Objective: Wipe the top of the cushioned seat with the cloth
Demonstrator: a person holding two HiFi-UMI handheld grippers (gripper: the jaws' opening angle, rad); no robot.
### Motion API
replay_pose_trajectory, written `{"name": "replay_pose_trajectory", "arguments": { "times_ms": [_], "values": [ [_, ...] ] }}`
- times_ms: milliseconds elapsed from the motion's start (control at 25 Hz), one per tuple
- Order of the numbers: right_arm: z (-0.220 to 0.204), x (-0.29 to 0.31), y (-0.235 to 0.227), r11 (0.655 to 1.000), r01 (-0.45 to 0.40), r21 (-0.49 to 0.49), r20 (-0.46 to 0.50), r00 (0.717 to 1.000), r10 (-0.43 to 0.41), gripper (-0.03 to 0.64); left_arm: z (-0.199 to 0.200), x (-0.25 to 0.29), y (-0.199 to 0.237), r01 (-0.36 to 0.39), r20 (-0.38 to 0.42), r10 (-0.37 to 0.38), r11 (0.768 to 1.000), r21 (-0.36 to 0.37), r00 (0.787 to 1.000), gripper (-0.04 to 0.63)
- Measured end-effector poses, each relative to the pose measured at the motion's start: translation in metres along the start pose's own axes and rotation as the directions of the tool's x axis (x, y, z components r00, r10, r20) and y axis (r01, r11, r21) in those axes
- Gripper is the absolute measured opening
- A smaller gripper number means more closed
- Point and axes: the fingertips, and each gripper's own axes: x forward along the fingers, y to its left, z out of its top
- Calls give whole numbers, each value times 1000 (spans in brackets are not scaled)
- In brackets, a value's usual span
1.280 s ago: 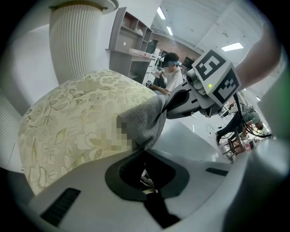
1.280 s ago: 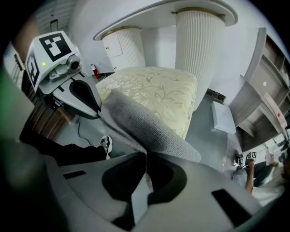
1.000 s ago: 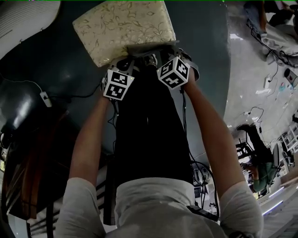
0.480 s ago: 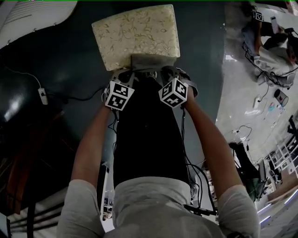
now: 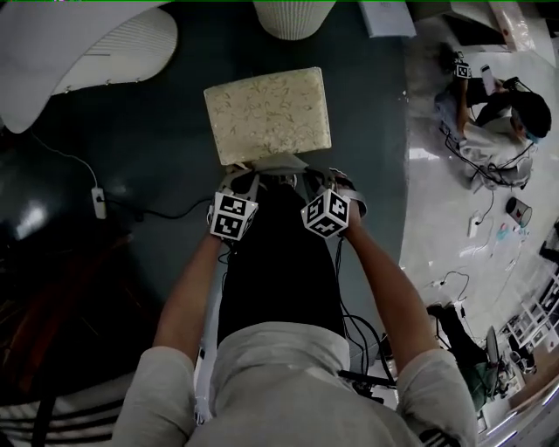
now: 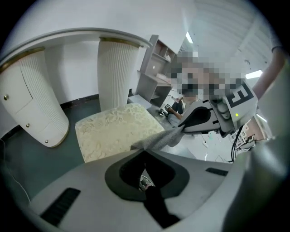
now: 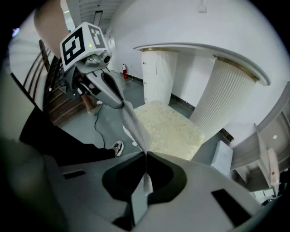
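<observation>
Dark teal floor (image 5: 148, 131) meets a paler glossy floor (image 5: 437, 218) on the right. A white ribbed pedestal (image 5: 293, 17) stands at the top, near a curved white counter (image 5: 44, 61). A power strip (image 5: 98, 202) lies on the teal (cable trailing). A person (image 5: 498, 118) sits well apart.

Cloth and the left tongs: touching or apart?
Touching. The left gripper view shows the left tongs shut on the cloth, which stretches to the right tongs.
</observation>
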Motion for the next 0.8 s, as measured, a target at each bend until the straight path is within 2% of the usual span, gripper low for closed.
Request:
{"name": "replay_pose_trajectory", "arguments": {
  "times_ms": [160, 320, 600, 800],
  "values": [
    [32, -45, -15, 998, 44, 48, 73, 996, -47, 15, 32, -45, -12, -30, 64, 30, 1000, -7, 998, 17],
    [62, -92, -12, 997, 57, 47, 134, 989, -63, 15, 49, -91, -26, -79, 113, 84, 996, -50, 990, 17],
    [105, -152, -2, 996, 32, 82, 231, 972, -50, 15, 73, -159, -38, -162, 192, 186, 977, -137, 964, 17],
    [135, -182, 9, 980, -10, 200, 299, 953, -51, 15, 80, -198, -42, -203, 242, 239, 965, -164, 940, 17]
  ]
}}
